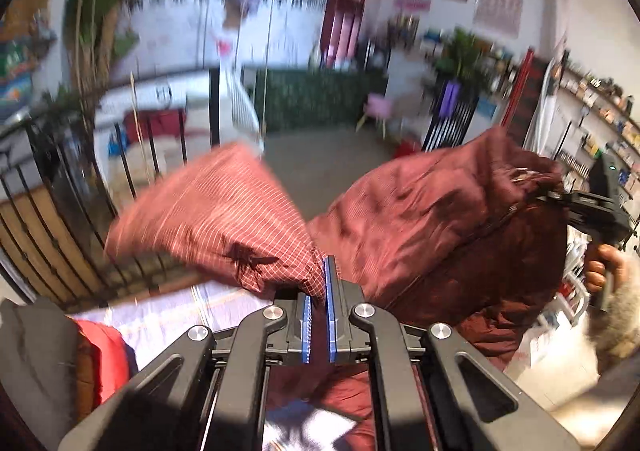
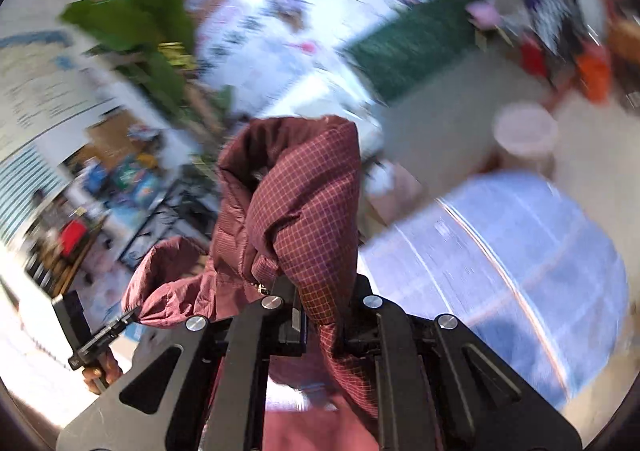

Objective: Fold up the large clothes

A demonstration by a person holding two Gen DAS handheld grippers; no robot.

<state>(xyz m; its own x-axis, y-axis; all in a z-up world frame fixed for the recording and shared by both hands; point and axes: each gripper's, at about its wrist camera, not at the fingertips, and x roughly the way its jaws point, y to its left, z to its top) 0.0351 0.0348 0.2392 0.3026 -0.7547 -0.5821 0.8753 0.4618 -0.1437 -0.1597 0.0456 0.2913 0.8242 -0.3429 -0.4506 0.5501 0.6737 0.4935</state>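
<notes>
Down below, a pale lavender-white checked cloth with thin orange lines [image 1: 172, 315] covers the tabletop, blurred in the left wrist view. At its near left edge sits a heap of clothes: a dark grey garment [image 1: 36, 363] over a bright red one [image 1: 102, 355], both resting on that cloth. In the right wrist view the same surface [image 2: 520, 271] shows as a wide, bluish-white sheet streaked by motion blur, with an orange line running across it, and its far edge looks rounded. Beyond it lies a grey-beige floor [image 2: 440, 123], and a pale pink round stool [image 2: 526, 135] stands on that floor.
</notes>
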